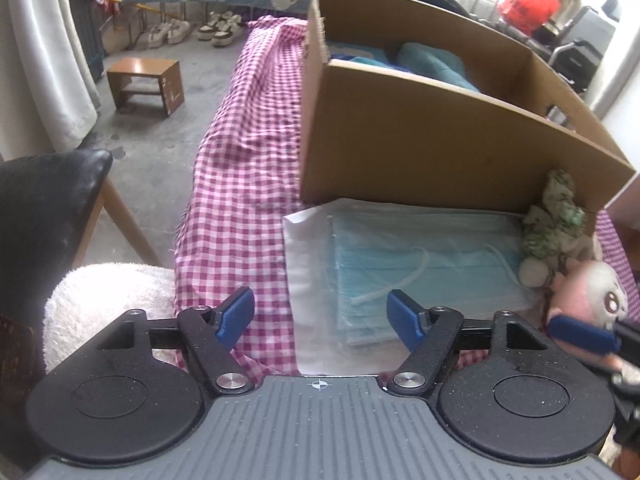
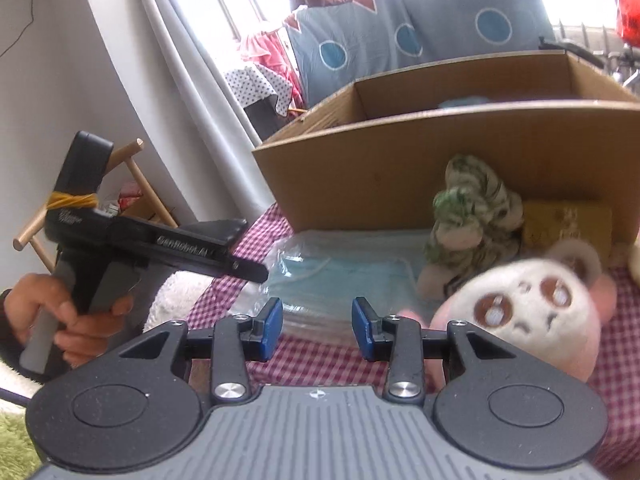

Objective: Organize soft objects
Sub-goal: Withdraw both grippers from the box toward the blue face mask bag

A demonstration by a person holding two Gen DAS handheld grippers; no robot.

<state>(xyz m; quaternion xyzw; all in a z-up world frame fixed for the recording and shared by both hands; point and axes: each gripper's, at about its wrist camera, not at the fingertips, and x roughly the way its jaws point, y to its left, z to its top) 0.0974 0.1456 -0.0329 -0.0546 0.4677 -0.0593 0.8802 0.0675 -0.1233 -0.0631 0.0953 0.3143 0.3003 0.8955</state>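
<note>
On the pink-checked cloth (image 1: 240, 184), in front of the cardboard box (image 1: 440, 152), lie the soft things not yet sorted: a bag of blue face masks (image 1: 420, 264), a green-and-white scrunchie (image 2: 476, 208) leaning on the box wall, and a pink plush with a white face (image 2: 532, 312) nearest the camera.

The left gripper (image 1: 320, 316) hovers over the near edge of the mask bag, its jaws wide and empty. The right gripper (image 2: 318, 328) is also spread, holding nothing, with the plush just beside its right finger.

The likely step is picking the mask bag. It looks slippery and flat, so the grip should pinch one edge of the plastic, not press down on the stack, then lift high enough to pass the box wall.

The box already holds teal fabric (image 1: 432, 62) at the back. The scrunchie touches the bag's far corner and may drag along. A yellow sponge-like block (image 2: 568, 220) sits against the box behind it. A wooden stool (image 1: 146, 84) stands well apart on the floor.
</note>
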